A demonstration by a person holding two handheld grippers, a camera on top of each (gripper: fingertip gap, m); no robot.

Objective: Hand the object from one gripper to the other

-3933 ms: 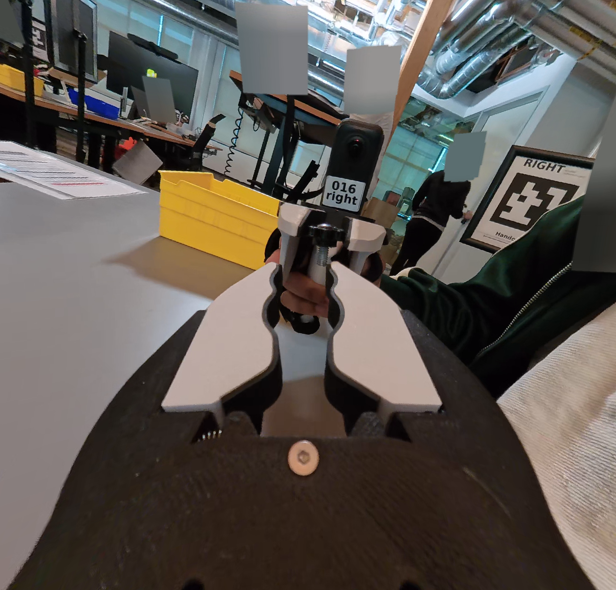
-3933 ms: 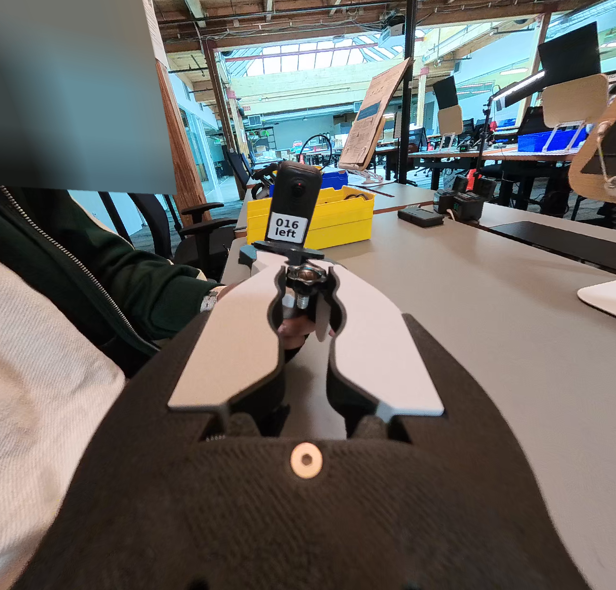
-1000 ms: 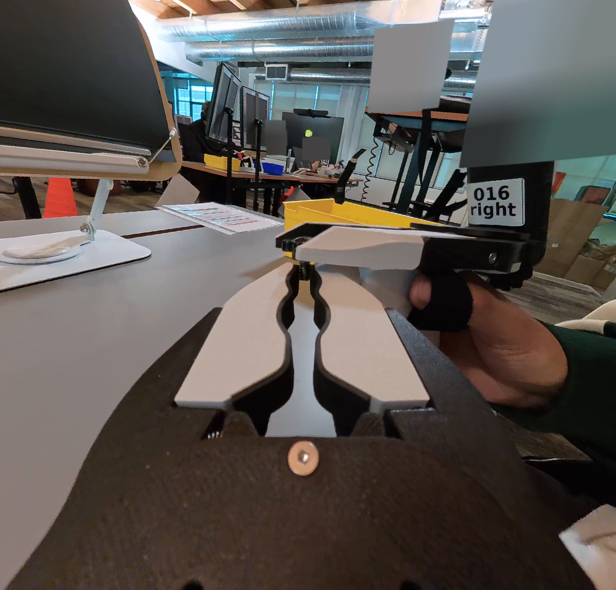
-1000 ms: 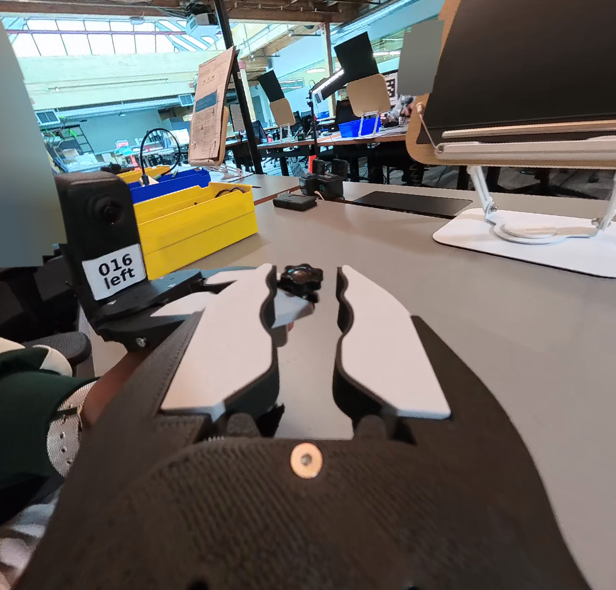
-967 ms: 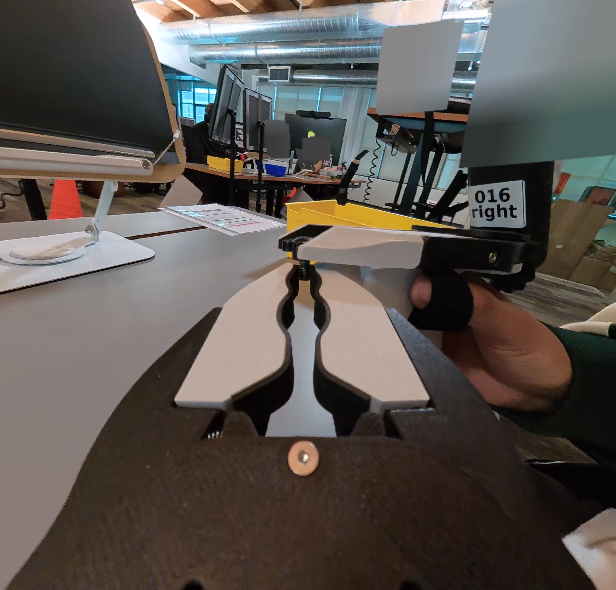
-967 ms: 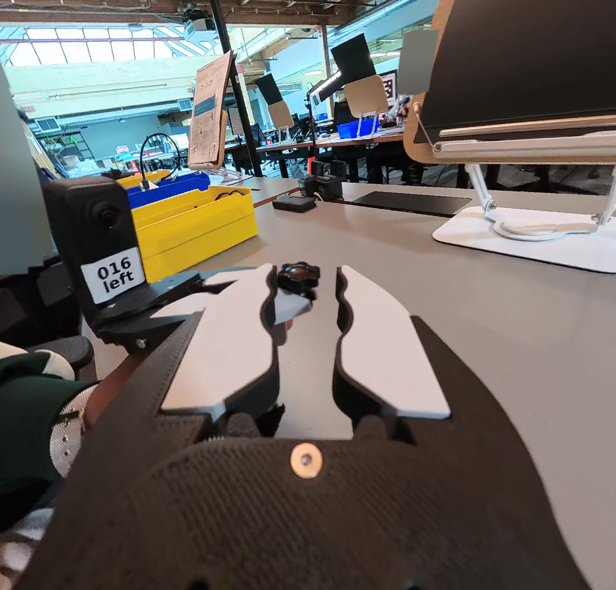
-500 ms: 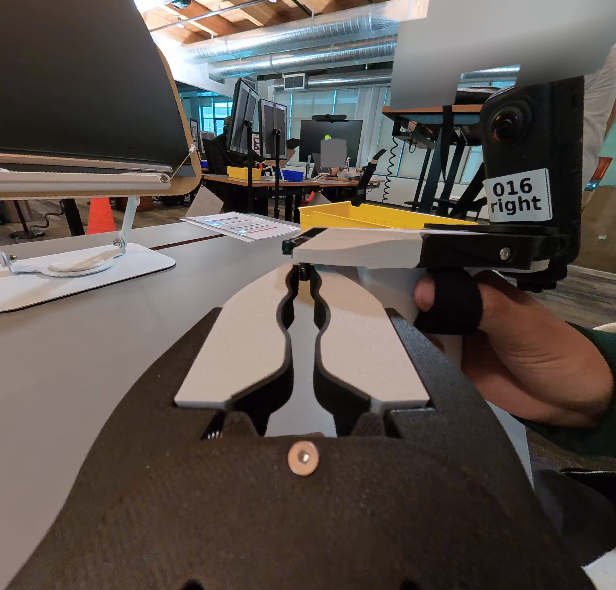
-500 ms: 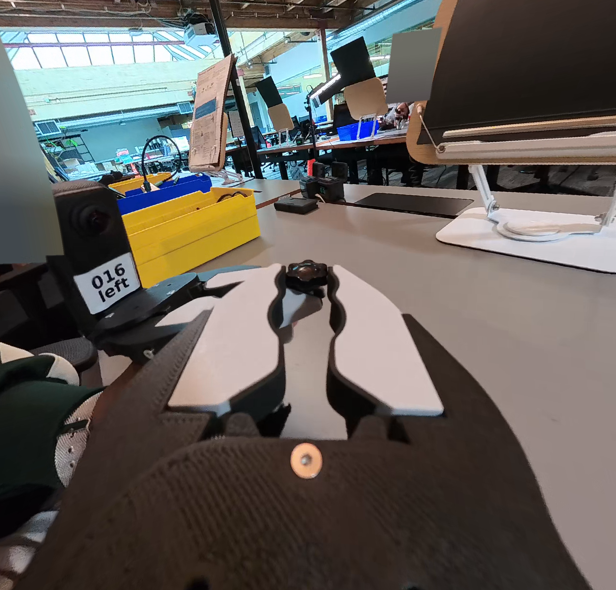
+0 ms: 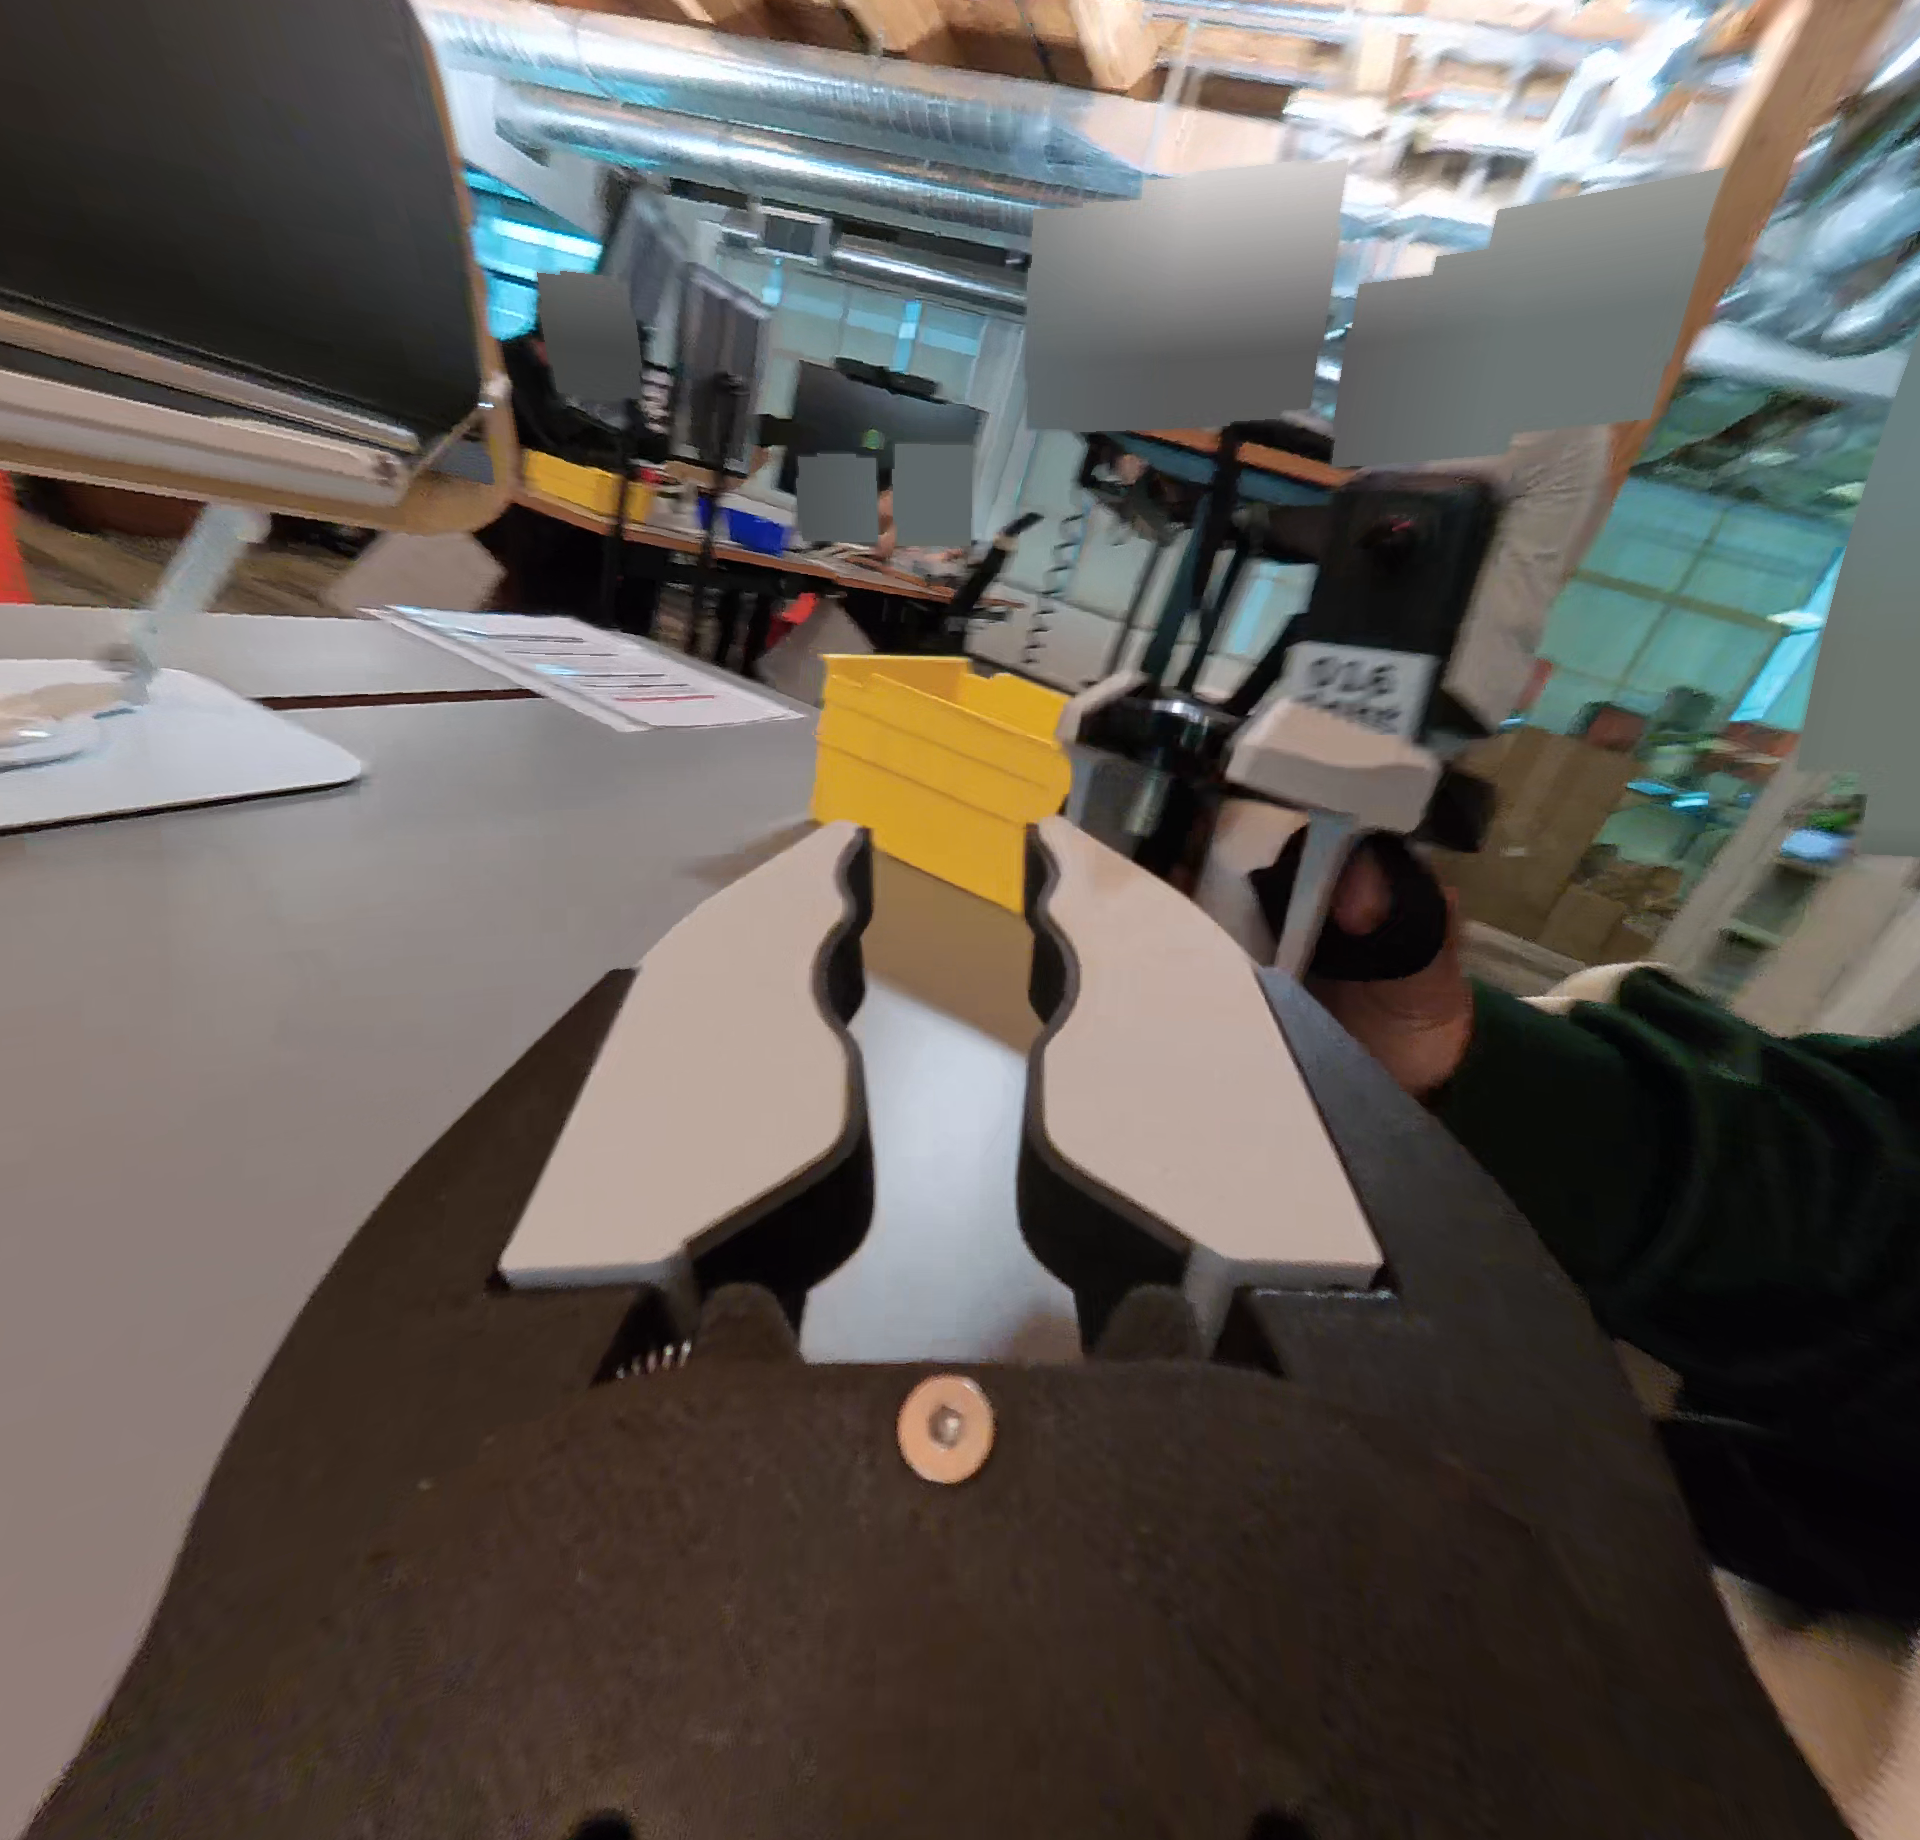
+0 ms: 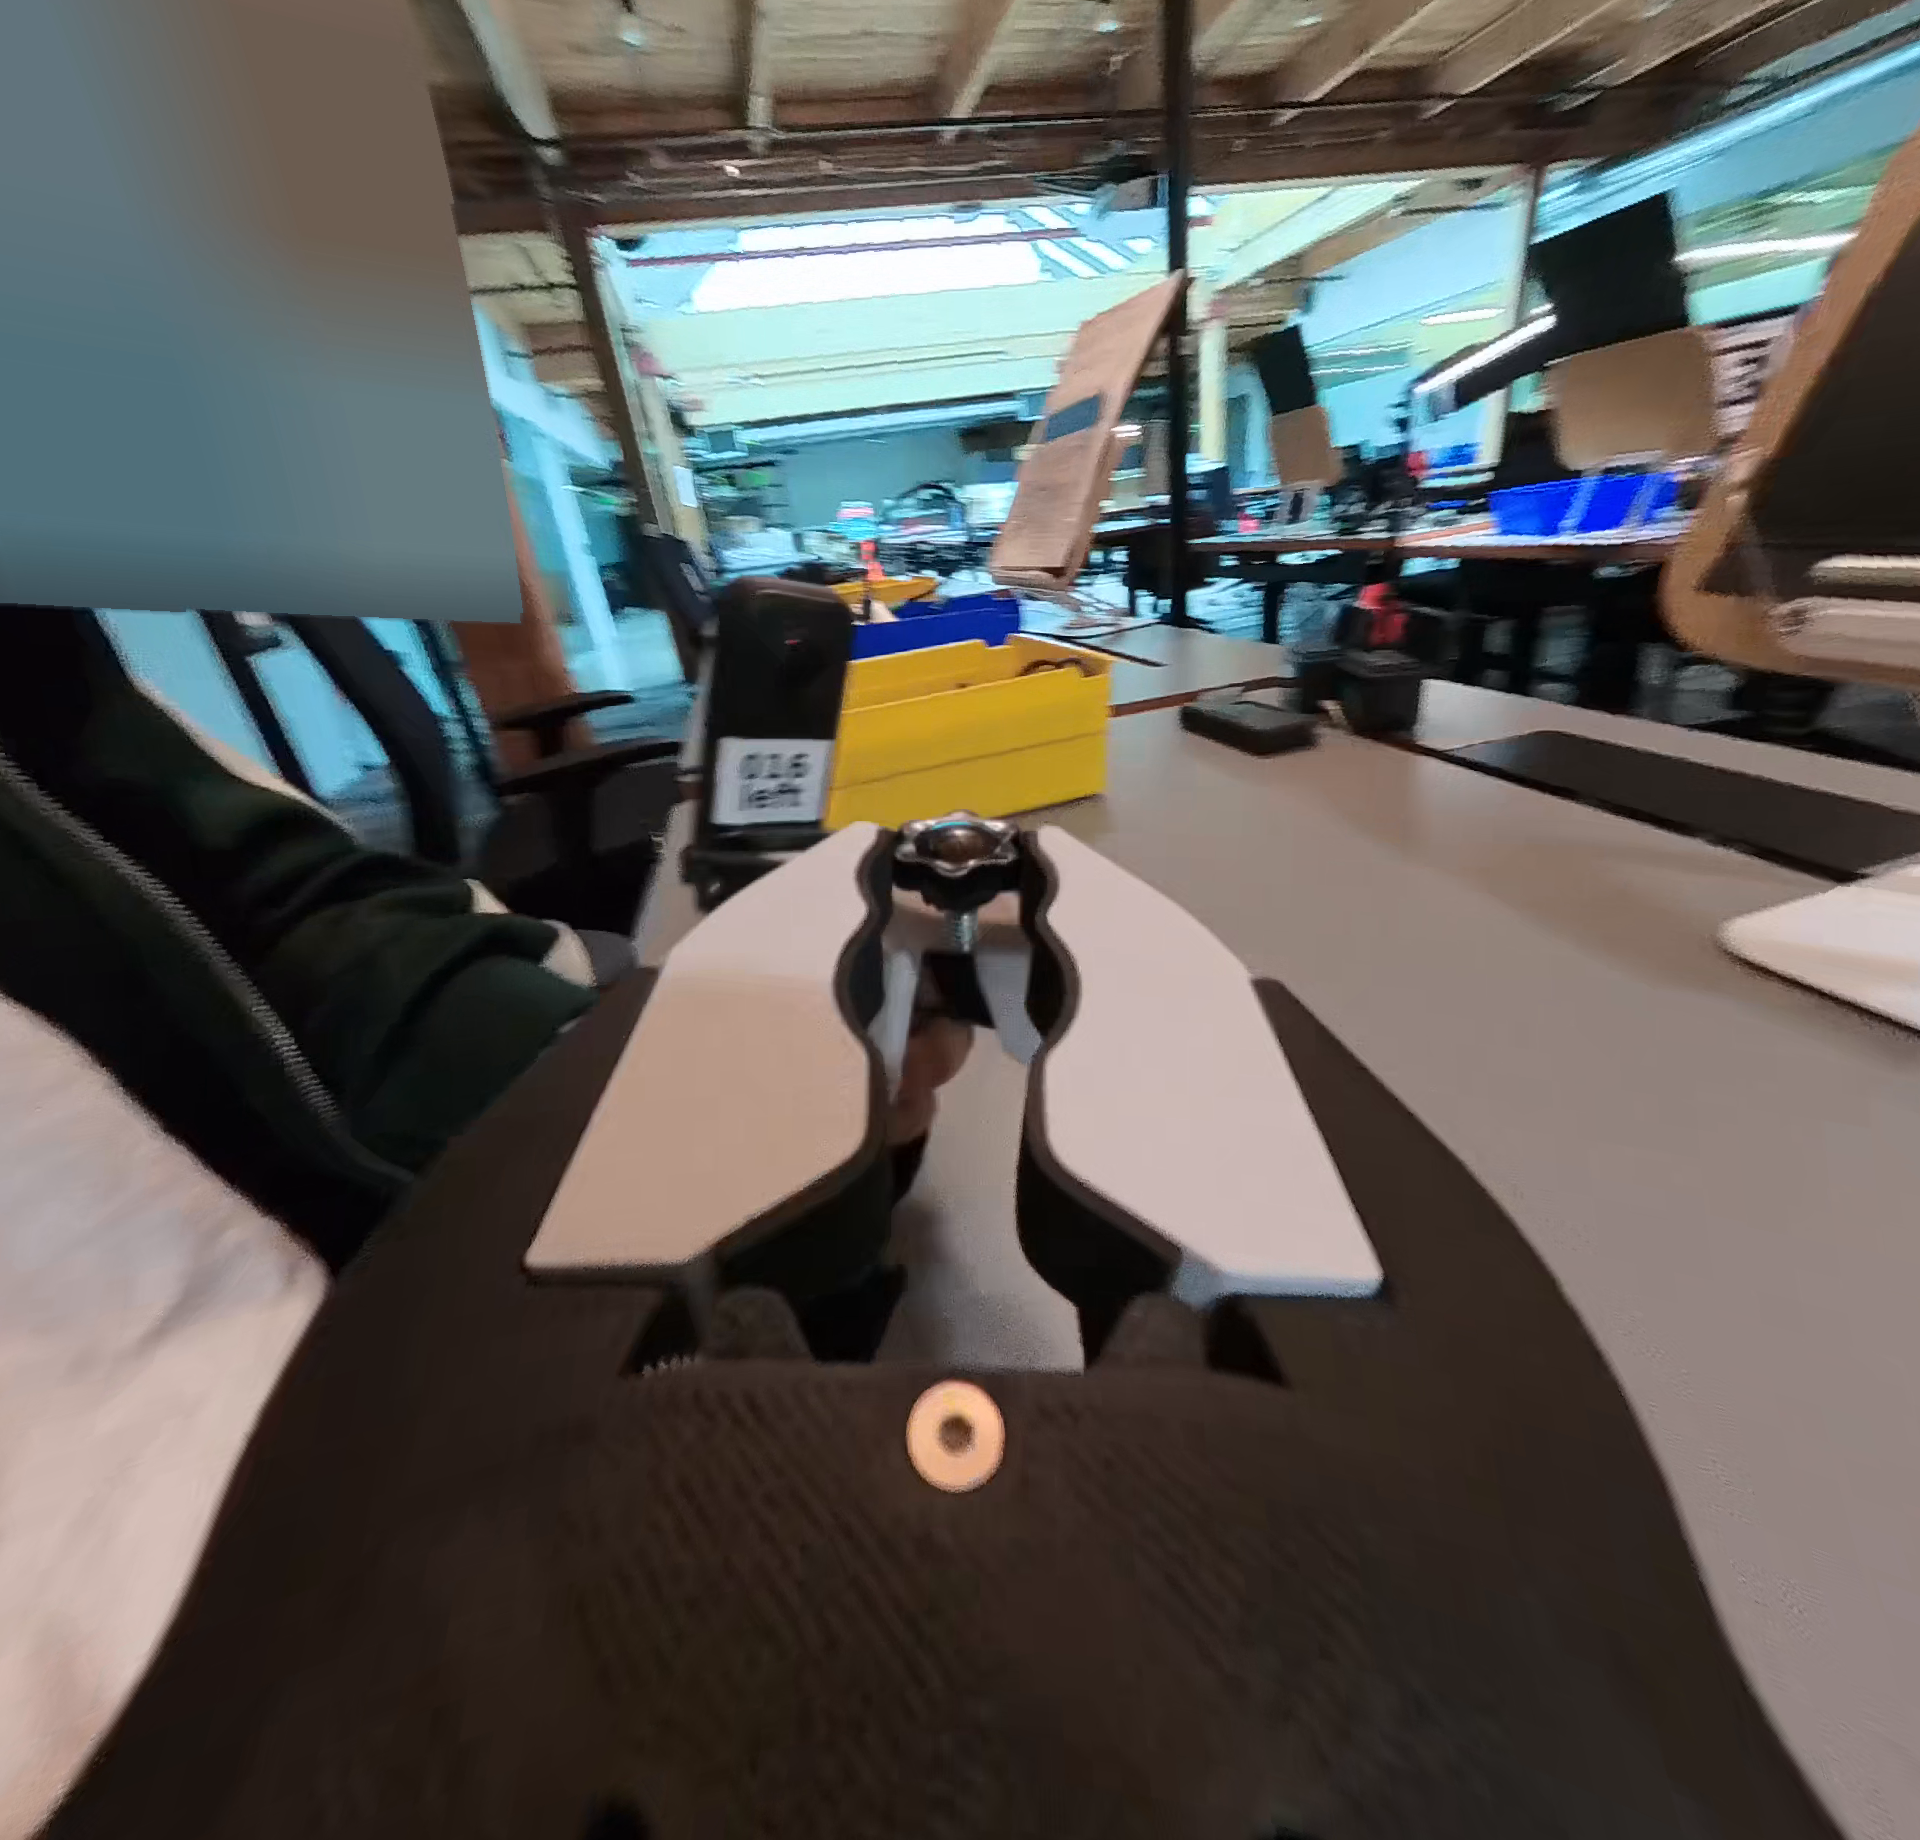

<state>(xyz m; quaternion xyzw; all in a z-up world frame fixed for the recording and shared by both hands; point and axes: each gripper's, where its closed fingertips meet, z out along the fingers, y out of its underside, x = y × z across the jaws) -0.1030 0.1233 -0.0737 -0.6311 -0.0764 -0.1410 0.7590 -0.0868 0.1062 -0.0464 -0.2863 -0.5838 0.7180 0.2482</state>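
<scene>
Now the right gripper (image 10: 954, 845) clamps the black star knob (image 10: 954, 848) — the left gripper (image 9: 948, 840) gapes, holding nothing.

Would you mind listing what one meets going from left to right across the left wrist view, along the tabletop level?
White stand base → printed sheet → yellow bin → right gripper holding the black knob bolt → gloved hand → dark green sleeve.
</scene>
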